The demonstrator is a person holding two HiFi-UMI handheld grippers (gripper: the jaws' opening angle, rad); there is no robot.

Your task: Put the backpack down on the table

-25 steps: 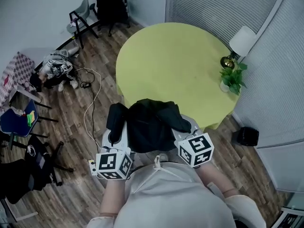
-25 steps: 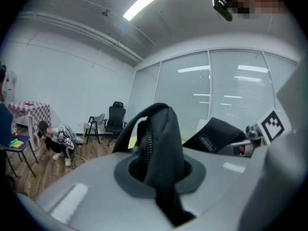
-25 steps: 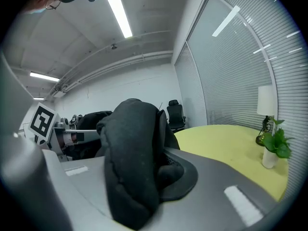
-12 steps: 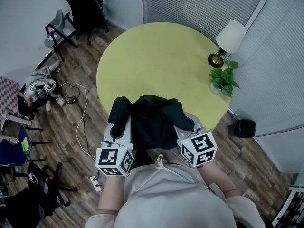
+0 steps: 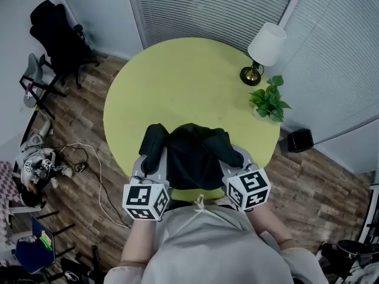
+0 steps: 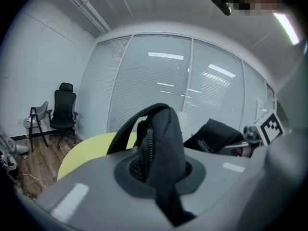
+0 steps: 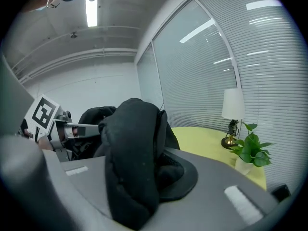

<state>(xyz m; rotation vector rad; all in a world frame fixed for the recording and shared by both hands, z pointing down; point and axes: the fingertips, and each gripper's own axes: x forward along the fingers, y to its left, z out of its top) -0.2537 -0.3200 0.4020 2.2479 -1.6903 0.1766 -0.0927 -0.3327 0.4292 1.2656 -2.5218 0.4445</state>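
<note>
Far left: a black office chair (image 5: 56, 31) stands on the wood floor by the wall, with loose cables (image 5: 89, 158) lying nearer the person.
Left gripper (image 5: 150, 156): its jaws are pressed together on a black, zippered fold of the backpack, which rises straight out from between them in the left gripper view.
Backpack (image 5: 192, 158): black and slumped, it hangs between the two grippers over the near edge of the table, just in front of the person's chest. From above it seems to overlap the tabletop, but whether it rests on it I cannot tell.
Table (image 5: 189, 81): round and yellow-green, its middle bare.
Right gripper (image 5: 232, 157): its jaws pinch a thick padded part of the backpack, which bulges up over them in the right gripper view.
Lamp (image 5: 263, 49): a white shade on a dark brassy base, upright near the table's far right edge.
Plant (image 5: 269, 102): a small green one in a pale pot, just beside the lamp.
Far right: a small black bin (image 5: 299, 139) sits on the floor beside the table.
</note>
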